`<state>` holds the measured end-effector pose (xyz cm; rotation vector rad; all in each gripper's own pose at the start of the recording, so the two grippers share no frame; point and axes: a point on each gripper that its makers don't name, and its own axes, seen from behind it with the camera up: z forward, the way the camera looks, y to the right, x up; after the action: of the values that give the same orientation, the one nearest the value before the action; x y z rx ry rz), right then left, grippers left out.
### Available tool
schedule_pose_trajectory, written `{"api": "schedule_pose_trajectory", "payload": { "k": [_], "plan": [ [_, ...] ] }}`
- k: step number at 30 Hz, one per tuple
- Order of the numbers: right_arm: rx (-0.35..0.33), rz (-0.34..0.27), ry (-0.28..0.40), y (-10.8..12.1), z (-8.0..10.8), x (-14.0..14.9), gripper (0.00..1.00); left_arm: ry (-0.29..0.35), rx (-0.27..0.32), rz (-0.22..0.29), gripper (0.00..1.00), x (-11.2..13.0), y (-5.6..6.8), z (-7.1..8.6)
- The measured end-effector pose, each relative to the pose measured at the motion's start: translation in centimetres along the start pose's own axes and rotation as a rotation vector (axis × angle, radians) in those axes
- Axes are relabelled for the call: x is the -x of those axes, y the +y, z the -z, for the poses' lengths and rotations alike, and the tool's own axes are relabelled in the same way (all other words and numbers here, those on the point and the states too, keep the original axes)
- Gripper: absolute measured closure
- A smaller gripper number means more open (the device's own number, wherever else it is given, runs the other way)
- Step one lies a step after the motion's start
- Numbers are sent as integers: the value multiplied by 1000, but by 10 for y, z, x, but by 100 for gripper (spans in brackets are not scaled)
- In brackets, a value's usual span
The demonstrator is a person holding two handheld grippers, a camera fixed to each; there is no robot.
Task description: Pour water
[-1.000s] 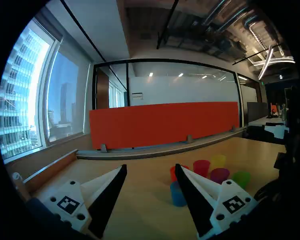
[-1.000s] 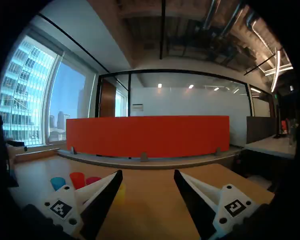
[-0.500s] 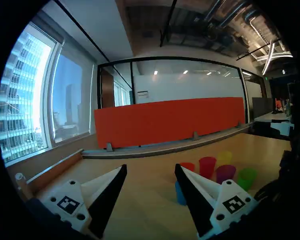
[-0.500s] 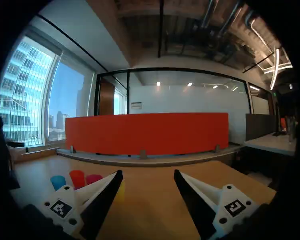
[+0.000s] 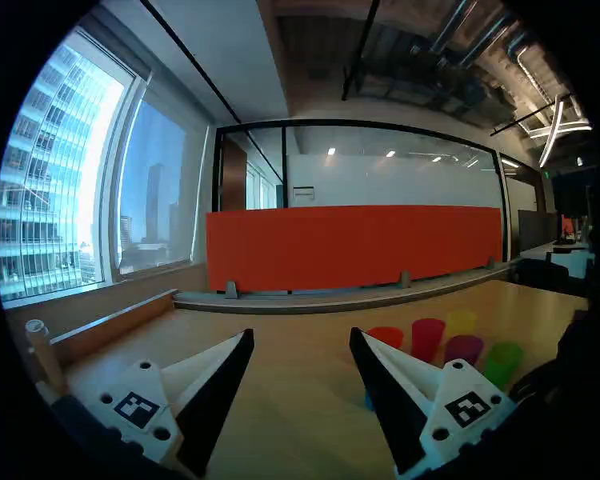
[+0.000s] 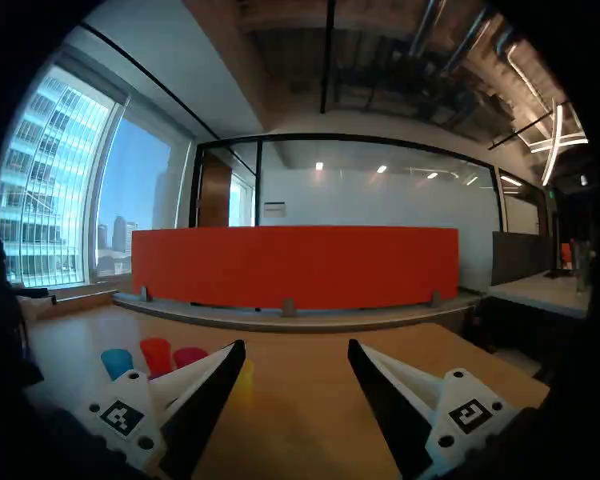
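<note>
Several coloured plastic cups stand clustered on a wooden table (image 5: pixel 300 400). In the left gripper view they sit right of centre: a red cup (image 5: pixel 386 336), a pink cup (image 5: pixel 426 338), a yellow cup (image 5: pixel 460 322), a purple cup (image 5: pixel 464 349) and a green cup (image 5: pixel 502 364). A blue cup (image 5: pixel 368 398) peeks out from behind the right finger. My left gripper (image 5: pixel 301 334) is open and holds nothing. In the right gripper view, a blue cup (image 6: pixel 117 362), a red cup (image 6: pixel 156 356) and a pink cup (image 6: pixel 190 357) stand at the lower left. My right gripper (image 6: pixel 296 346) is open and holds nothing.
An orange divider panel (image 5: pixel 352 246) runs along the table's far edge. A raised wooden ledge (image 5: pixel 112 326) borders the window side, with a small peg (image 5: pixel 36 330) near it. Another desk (image 6: pixel 540 290) stands to the right beyond the table edge.
The left gripper view has swung left, so the cups have slid right and lower and the blue cup is mostly behind the right finger. The right gripper has barely moved.
</note>
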<state>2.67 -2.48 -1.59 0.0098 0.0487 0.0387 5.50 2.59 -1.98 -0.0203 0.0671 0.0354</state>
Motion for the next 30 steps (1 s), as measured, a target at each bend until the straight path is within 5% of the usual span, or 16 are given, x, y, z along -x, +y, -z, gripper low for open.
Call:
{"api": "schedule_pose_trajectory", "payload": {
  "k": [30],
  "plan": [
    [5,-13,-8,-8,0,-3,1,5,4,21,12,50,-15,-9]
  ]
}}
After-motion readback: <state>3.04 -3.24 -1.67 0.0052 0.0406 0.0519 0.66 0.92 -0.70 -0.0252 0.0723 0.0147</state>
